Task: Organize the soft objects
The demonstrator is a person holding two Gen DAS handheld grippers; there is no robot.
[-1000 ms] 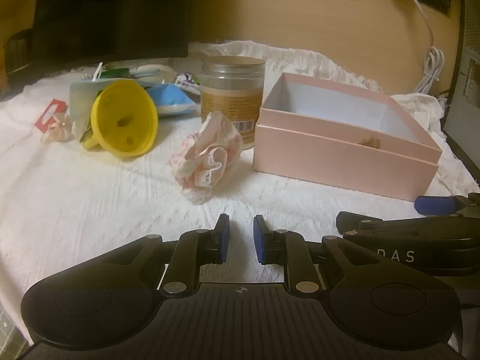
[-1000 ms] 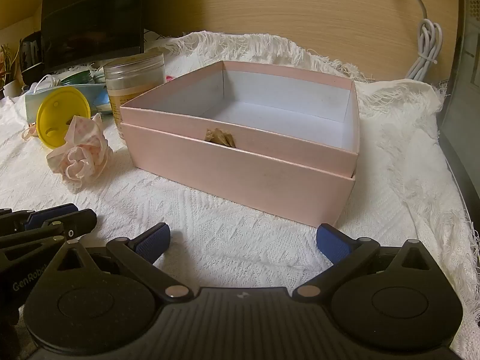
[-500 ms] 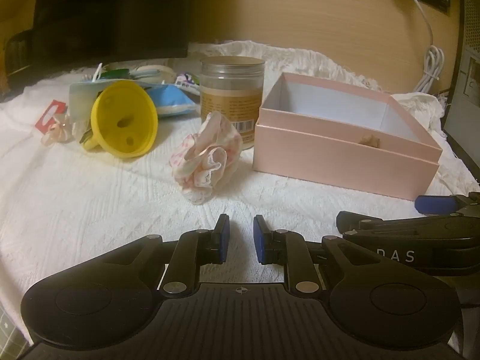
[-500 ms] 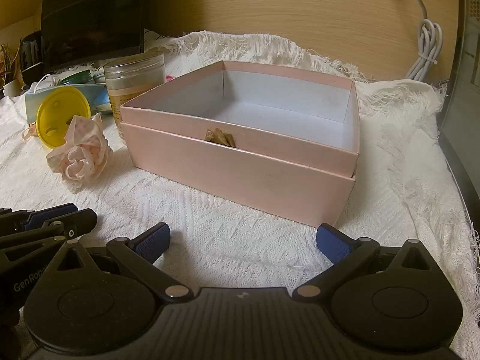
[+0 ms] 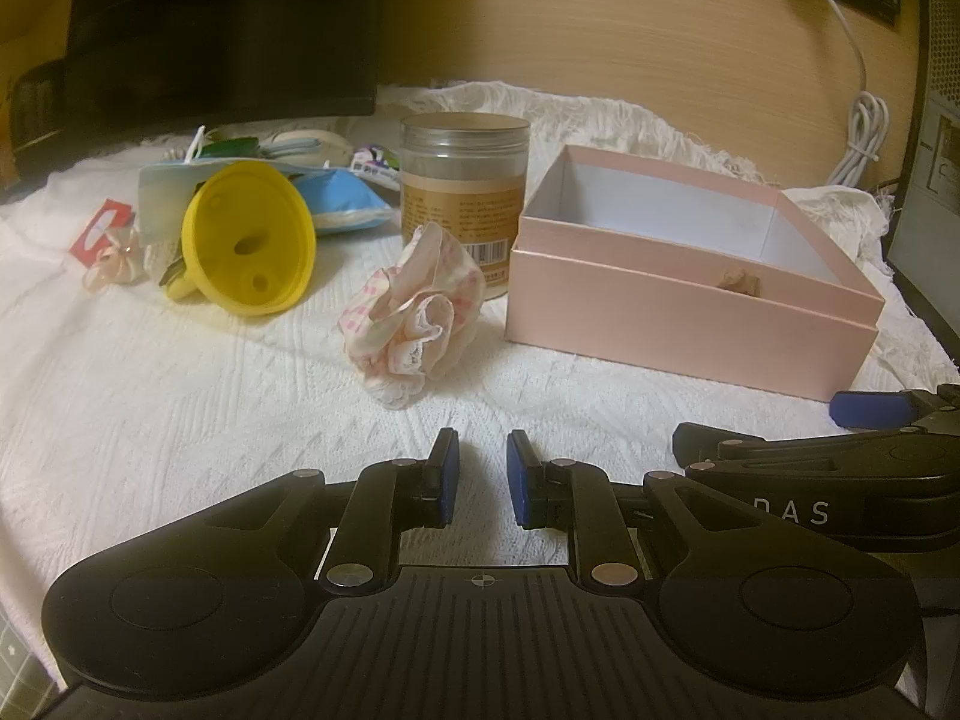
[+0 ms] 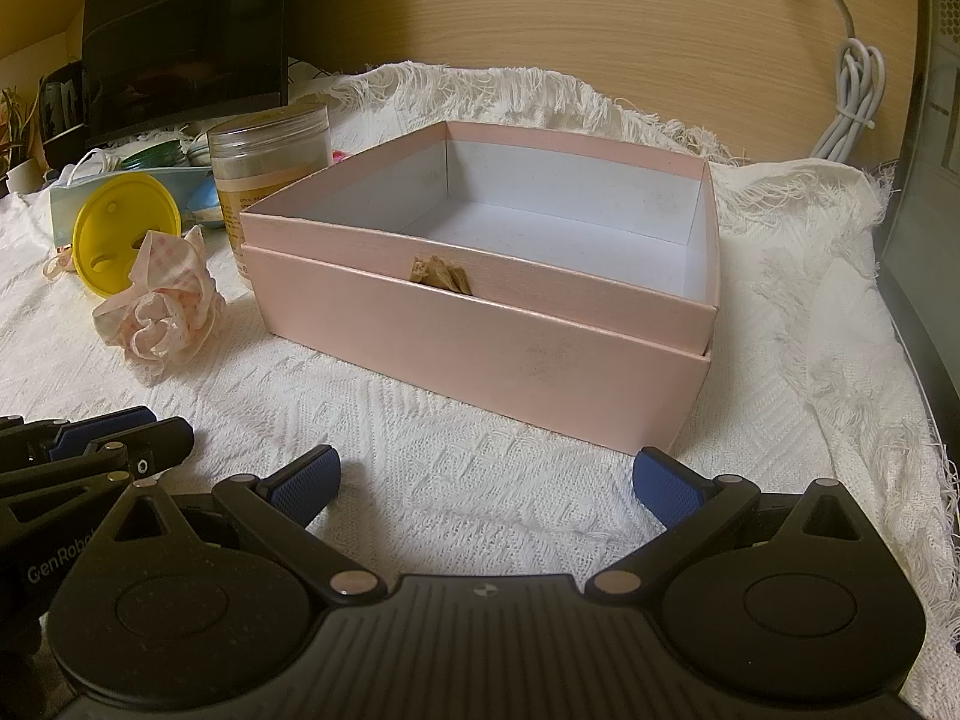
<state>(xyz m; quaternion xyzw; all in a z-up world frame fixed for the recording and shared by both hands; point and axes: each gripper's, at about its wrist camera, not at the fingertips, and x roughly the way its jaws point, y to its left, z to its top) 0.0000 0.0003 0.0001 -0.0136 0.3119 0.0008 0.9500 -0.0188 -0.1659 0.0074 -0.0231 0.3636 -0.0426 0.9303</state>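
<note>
A white woven cloth (image 5: 180,420) with a raised pattern and frayed fringe covers the worktop. On it lies the soft pink-and-white checked fabric scrunchie with lace edge (image 5: 414,312), crumpled, just beside the open pink cardboard box (image 6: 480,324), which is square with smooth white inner walls. Behind the scrunchie stands a clear plastic jar with a tan label (image 5: 462,198); to its left lies a yellow rubber funnel (image 5: 249,246) on its side. The left hand-held gripper (image 5: 483,483) has its blue ribbed pads close together with a narrow gap, holding nothing. The right hand-held gripper (image 6: 486,480) is spread wide and empty, in front of the box.
</note>
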